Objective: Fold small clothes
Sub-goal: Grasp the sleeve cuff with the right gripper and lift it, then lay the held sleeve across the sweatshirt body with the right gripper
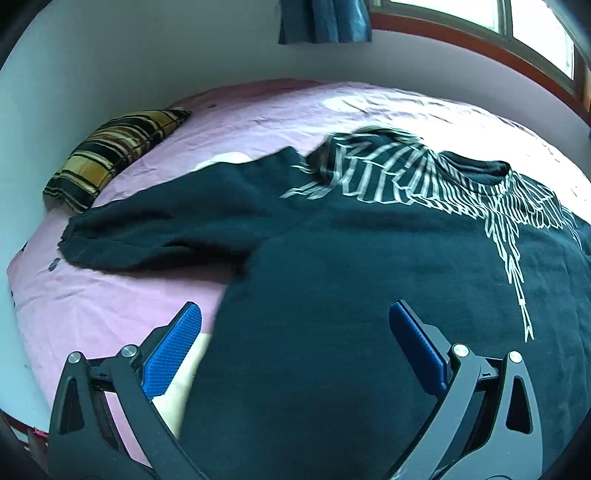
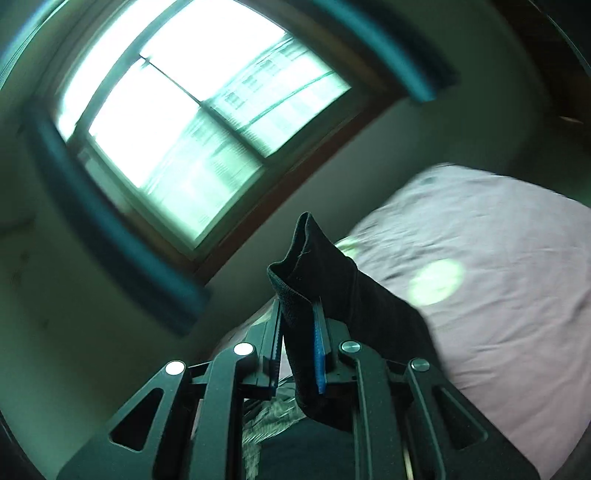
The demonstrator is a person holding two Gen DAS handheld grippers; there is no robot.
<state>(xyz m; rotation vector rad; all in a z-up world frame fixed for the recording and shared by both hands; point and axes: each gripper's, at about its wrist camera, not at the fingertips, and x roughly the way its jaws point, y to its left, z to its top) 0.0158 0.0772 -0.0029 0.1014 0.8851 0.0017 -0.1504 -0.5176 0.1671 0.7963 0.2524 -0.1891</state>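
Pink sheet (image 1: 122,295) covers the bed, which stands against a pale wall (image 1: 110,55) below a window (image 1: 517,22) with a brown wooden frame. Part of a blue curtain (image 1: 325,22) hangs at the top of the left wrist view. One striped yellow and black pillow (image 1: 107,155) lies at the far left corner of the bed.

On the sheet lies a dark sweater (image 1: 369,266), spread out flat with its front up. It has a white feather print (image 1: 424,181) across the chest and shoulders, and the neck opening points to the far side of the bed. One sleeve (image 1: 166,229) lies stretched out to the left, on the sheet, toward the pillow.

The left gripper (image 1: 295,332) hangs above the lower part of the sweater, near its left edge. Its jaws stand wide apart and nothing is between the blue pads (image 1: 173,354).

The right gripper (image 2: 299,332) is lifted up and tilted, so its camera looks to the window and the wall, with much blur. Its jaws are closed tight on the cuff (image 2: 306,280) of the other sleeve. The dark cloth stands up past the fingertips and also hangs down between them toward the bed.
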